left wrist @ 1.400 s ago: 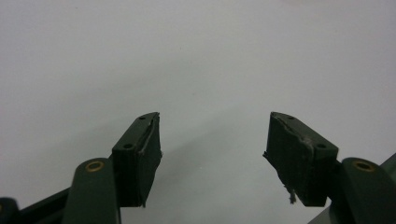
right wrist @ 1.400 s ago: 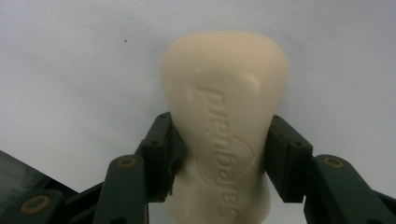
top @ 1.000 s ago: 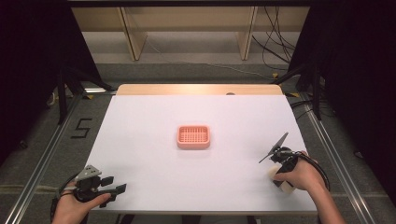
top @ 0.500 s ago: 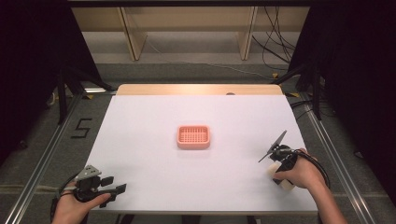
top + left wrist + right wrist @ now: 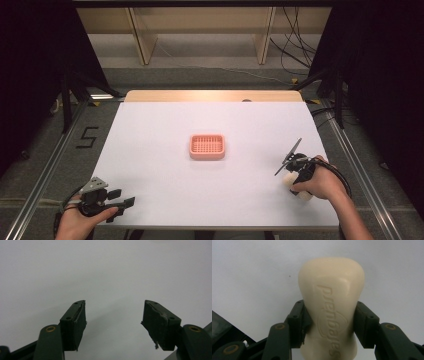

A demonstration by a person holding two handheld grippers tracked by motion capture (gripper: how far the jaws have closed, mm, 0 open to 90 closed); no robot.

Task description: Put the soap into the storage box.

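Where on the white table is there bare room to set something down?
Nearly everywhere. The white table is bare all round the pink soap dish at its middle, out to every edge. Occupied spots: the near-left corner under the open left tool, and near right, where the right tool clamps the soap bar.

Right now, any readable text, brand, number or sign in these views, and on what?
"Safeguard": embossed on the cream soap bar between the right gripper jaws, reading upside down in the right gripper view.
"5": black mark on the floor left of the table.
No other text visible.
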